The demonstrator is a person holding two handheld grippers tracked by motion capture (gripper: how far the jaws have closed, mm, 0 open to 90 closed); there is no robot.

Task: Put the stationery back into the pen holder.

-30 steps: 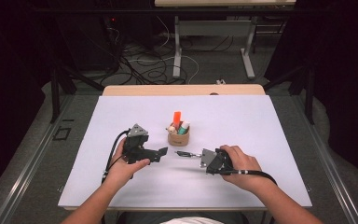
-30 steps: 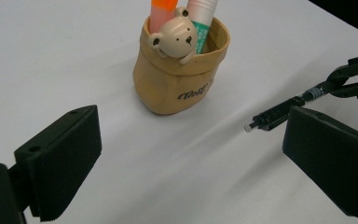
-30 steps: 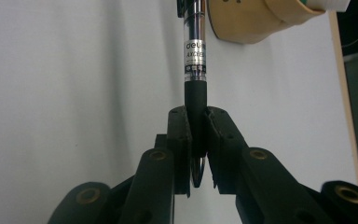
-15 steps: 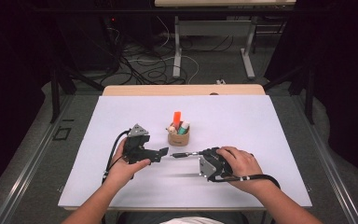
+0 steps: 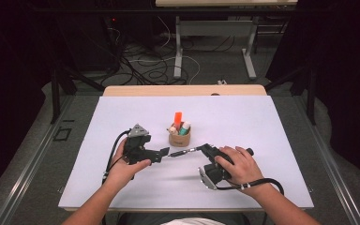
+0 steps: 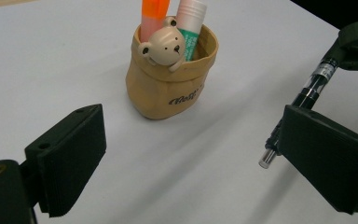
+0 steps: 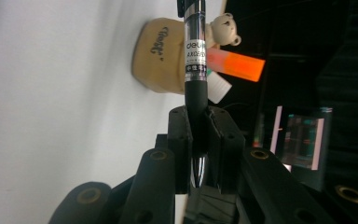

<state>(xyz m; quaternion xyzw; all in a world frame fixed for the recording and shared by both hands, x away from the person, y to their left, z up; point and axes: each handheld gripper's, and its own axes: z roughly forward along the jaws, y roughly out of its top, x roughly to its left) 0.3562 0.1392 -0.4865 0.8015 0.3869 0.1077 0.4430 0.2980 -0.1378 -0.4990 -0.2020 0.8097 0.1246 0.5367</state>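
My right gripper (image 5: 205, 151) is shut on a black pen (image 5: 185, 151), held level and pointing left toward my left gripper (image 5: 165, 153). In the right gripper view its jaws (image 7: 198, 121) clamp the pen (image 7: 195, 70) near its tip end. In the left gripper view my left gripper (image 6: 193, 126) stands open, and the pen (image 6: 307, 93) has its free end close beside the inner face of the right-hand pad (image 6: 326, 158), not pressed. A tan cup with a bear figure (image 5: 179, 137) (image 6: 168, 84) holds an orange highlighter (image 5: 177, 118) and a green-labelled stick (image 5: 185, 127).
The white table top (image 5: 262, 122) has open room right of the cup and behind it. A cable (image 5: 115, 147) loops from the left gripper, another (image 5: 258, 183) from the right. Beyond the table's far edge lie floor cables and desk legs.
My right hand has shifted slightly left and rolled, so the grey plate now faces the near edge. The pen's free end has come closer to the left gripper's jaws. The left hand has stayed still.
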